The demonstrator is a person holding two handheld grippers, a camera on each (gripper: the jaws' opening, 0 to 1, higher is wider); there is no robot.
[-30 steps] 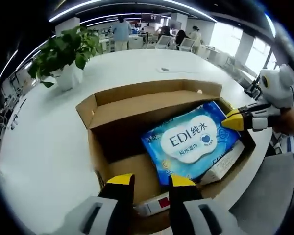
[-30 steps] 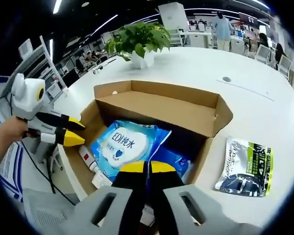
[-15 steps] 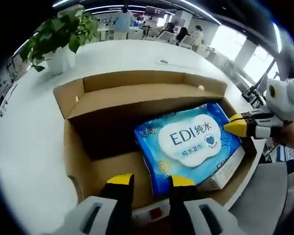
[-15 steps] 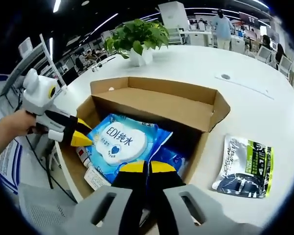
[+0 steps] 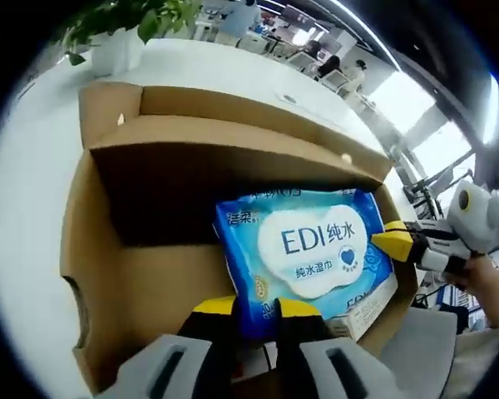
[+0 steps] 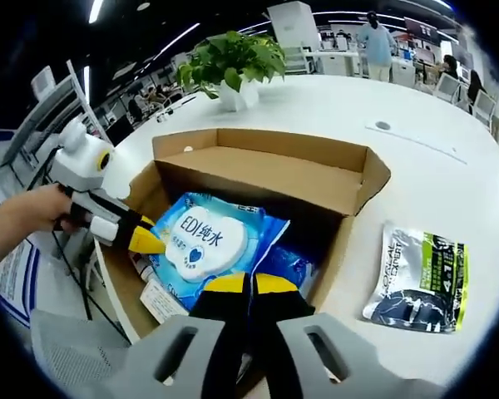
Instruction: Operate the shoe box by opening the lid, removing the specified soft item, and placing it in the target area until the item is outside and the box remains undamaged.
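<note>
Blue soft wet-wipes pack [image 5: 312, 249] lies inside the open brown cardboard box [image 6: 266, 170] on the white surface [image 6: 432, 174]; left gripper [image 5: 254, 309] slightly parted at its near edge, right gripper [image 6: 249, 285] clenched empty, so pinch edge, lift straight, avoid walls.

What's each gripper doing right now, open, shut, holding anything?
Left gripper: jaws slightly apart at the edge of the blue wet wipes pack; whether it grips cannot be told.
Right gripper: shut; holding anything cannot be told.
</note>
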